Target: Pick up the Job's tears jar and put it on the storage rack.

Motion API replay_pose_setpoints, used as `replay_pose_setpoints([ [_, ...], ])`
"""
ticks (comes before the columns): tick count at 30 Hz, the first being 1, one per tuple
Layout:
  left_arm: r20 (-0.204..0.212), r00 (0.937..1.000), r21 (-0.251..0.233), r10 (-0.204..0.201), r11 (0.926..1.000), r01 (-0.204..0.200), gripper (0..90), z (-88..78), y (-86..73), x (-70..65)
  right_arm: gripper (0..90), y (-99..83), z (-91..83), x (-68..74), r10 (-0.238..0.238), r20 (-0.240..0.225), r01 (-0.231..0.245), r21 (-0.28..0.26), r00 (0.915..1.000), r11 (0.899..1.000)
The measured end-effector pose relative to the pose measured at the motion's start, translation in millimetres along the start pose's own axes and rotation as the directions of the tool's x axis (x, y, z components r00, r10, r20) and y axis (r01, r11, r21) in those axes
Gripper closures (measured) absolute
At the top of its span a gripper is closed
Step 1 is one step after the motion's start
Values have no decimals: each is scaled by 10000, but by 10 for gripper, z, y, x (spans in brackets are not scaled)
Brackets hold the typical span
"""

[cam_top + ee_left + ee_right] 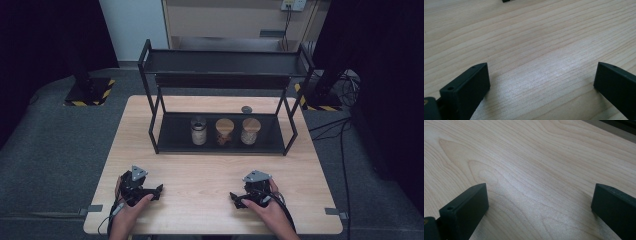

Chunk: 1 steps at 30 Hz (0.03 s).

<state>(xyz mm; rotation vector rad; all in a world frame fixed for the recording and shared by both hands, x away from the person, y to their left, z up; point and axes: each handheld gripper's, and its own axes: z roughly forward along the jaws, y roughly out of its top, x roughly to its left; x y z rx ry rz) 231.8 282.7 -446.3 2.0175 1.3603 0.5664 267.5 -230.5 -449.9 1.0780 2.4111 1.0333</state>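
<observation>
Near the front edge of the wooden table (pixel 200 172), my left gripper (pixel 157 191) rests in a person's hand, its jaws pointing inward to the right. My right gripper (pixel 235 199) lies opposite it in the other hand, pointing left. The left gripper view shows the left gripper (pixel 541 77) with jaws wide apart over bare wood and nothing between them. The right gripper (pixel 539 197) is likewise open and empty above the tabletop. Both grippers are well short of the rack.
A black two-tier metal rack (pixel 150 90) stands at the table's far half. Its lower shelf holds a jar with a grey lid (pixel 198 131) and two jars with wooden lids (pixel 225 131) (pixel 250 130). A small grey round object (pixel 246 109) lies behind the rack.
</observation>
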Motion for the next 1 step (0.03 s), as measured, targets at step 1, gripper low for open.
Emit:
replay_pose_setpoints([
  [1,-1,10000,0,-1,10000,1,0,0,0,-1,6,1,1,1,-19,3,19,6,10000,10000],
])
